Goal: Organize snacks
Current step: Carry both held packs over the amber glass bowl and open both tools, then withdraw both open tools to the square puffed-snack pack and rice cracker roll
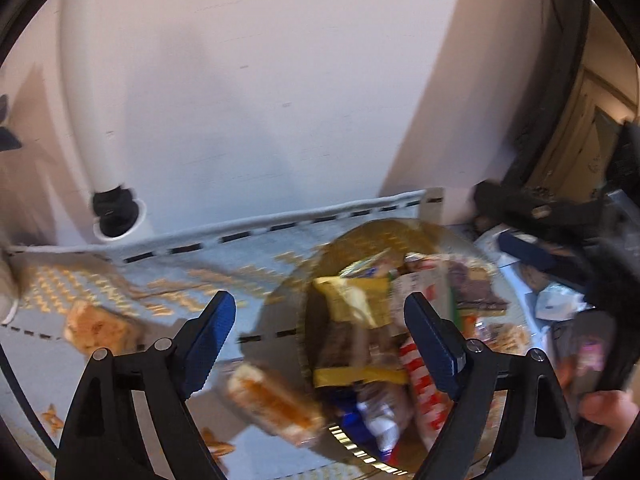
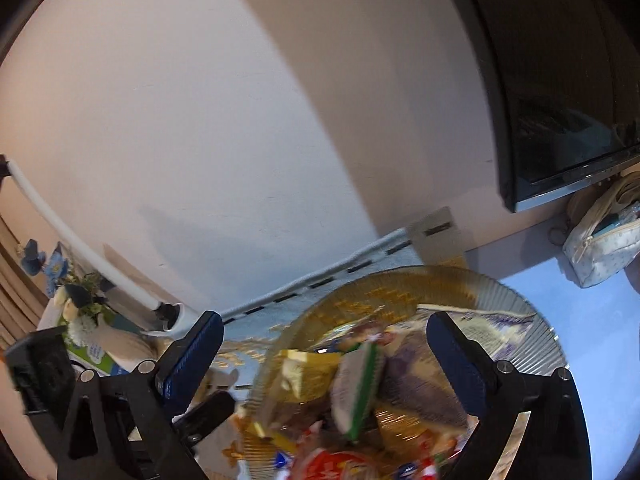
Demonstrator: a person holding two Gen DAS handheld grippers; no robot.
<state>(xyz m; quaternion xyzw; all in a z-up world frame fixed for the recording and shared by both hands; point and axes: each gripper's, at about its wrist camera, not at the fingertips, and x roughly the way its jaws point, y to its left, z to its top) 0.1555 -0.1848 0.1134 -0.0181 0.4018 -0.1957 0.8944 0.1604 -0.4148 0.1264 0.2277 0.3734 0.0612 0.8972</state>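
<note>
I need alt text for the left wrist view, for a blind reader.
An open left claw hovers above a ribbed glass bowl piled with snack packets. Two orange packets lie outside it on a blue patterned cloth.

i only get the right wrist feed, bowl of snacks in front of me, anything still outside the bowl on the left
Observer: Yes. The left wrist view shows an orange packet lying on the cloth just left of the bowl.
Operator: just that one
Observer: No, a second orange snack lies further left on the cloth.
Operator: is the left gripper holding anything
Observer: No. The left gripper is open and empty, above the bowl's left edge.
Operator: can you see my gripper from there
Observer: Yes, the right gripper shows at the right edge of the left wrist view, beyond the bowl.
</note>
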